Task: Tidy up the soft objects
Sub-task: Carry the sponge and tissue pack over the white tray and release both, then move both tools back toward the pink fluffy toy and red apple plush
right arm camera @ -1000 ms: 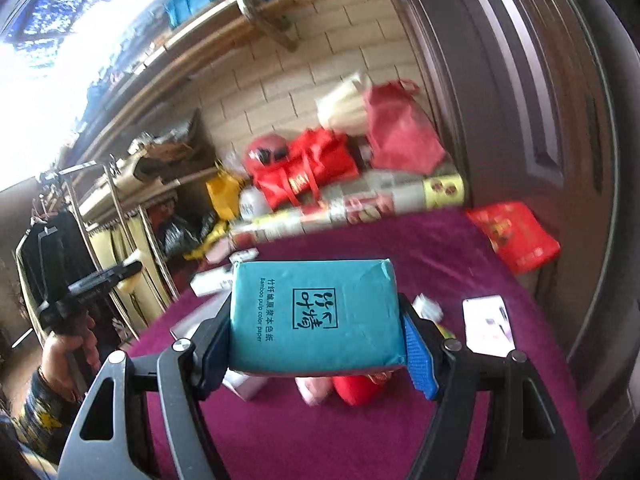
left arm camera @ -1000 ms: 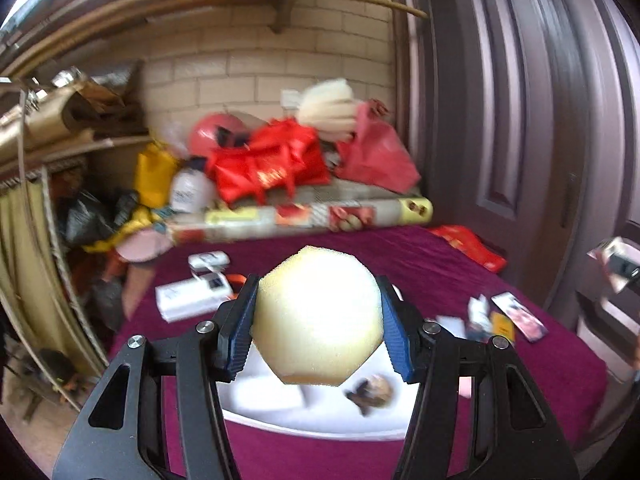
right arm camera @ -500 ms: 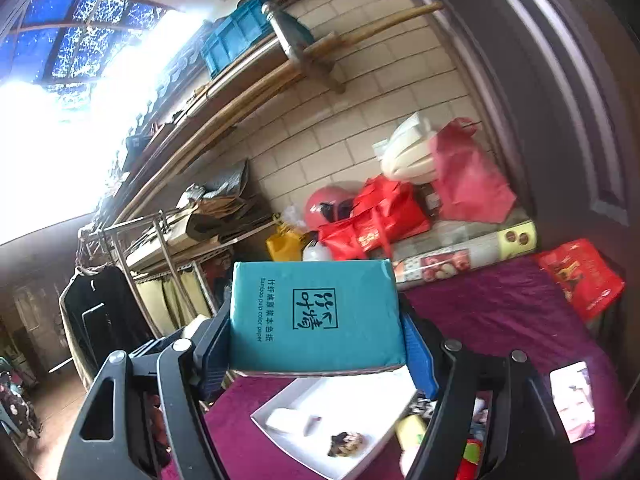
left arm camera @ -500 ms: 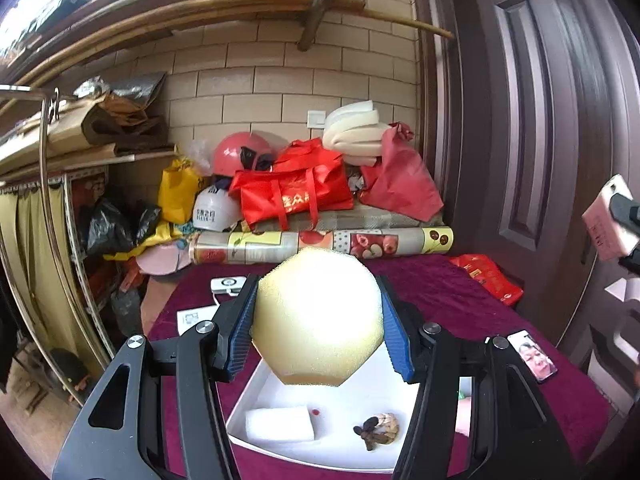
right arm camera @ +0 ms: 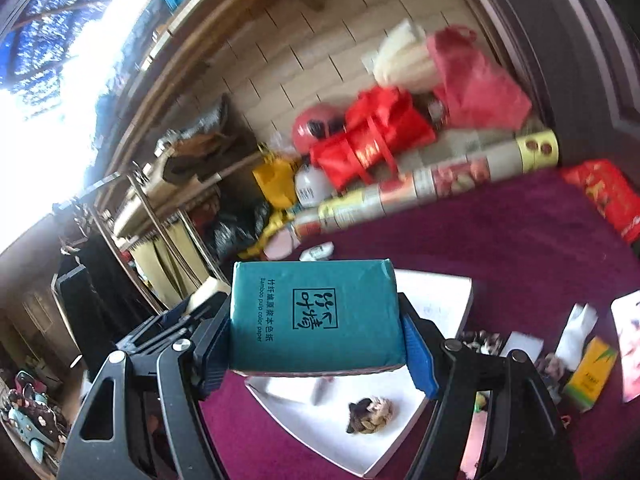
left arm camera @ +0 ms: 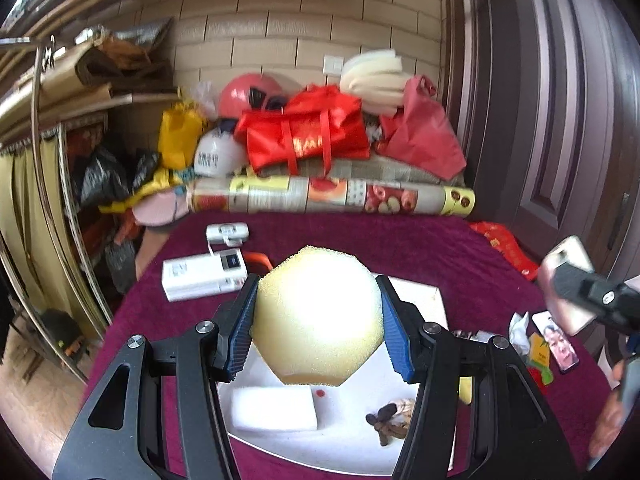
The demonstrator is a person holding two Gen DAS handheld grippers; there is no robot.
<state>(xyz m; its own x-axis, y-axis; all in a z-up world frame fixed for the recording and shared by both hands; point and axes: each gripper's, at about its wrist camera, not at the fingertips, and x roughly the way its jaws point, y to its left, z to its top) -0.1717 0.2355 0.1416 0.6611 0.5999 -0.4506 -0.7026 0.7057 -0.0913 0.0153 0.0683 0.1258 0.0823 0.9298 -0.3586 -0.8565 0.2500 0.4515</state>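
My left gripper [left arm camera: 318, 326] is shut on a pale yellow sponge [left arm camera: 316, 316], held above a white tray [left arm camera: 424, 300] on the maroon tablecloth. In that tray lie a white foam block [left arm camera: 274, 408] and a small brown scrunchie [left arm camera: 390, 420]. My right gripper [right arm camera: 318, 350] is shut on a teal tissue pack [right arm camera: 316, 316], tilted, over the same white tray [right arm camera: 440, 292] with the scrunchie [right arm camera: 370, 410] below. The right gripper's body [left arm camera: 588, 292] shows at the right edge of the left wrist view.
White power banks [left arm camera: 204, 274] lie left of the tray. Cards, a tissue scrap [right arm camera: 576, 330] and a yellow packet [right arm camera: 592, 372] lie at its right. A patterned roll [left arm camera: 332, 196], red bags [left arm camera: 306, 136] and helmets line the table's back by a brick wall. A dark door stands right.
Both grippers swung and dipped toward the table with their loads still gripped; the white tray now sits closer beneath them, and the right gripper has rolled so the scene looks tilted.
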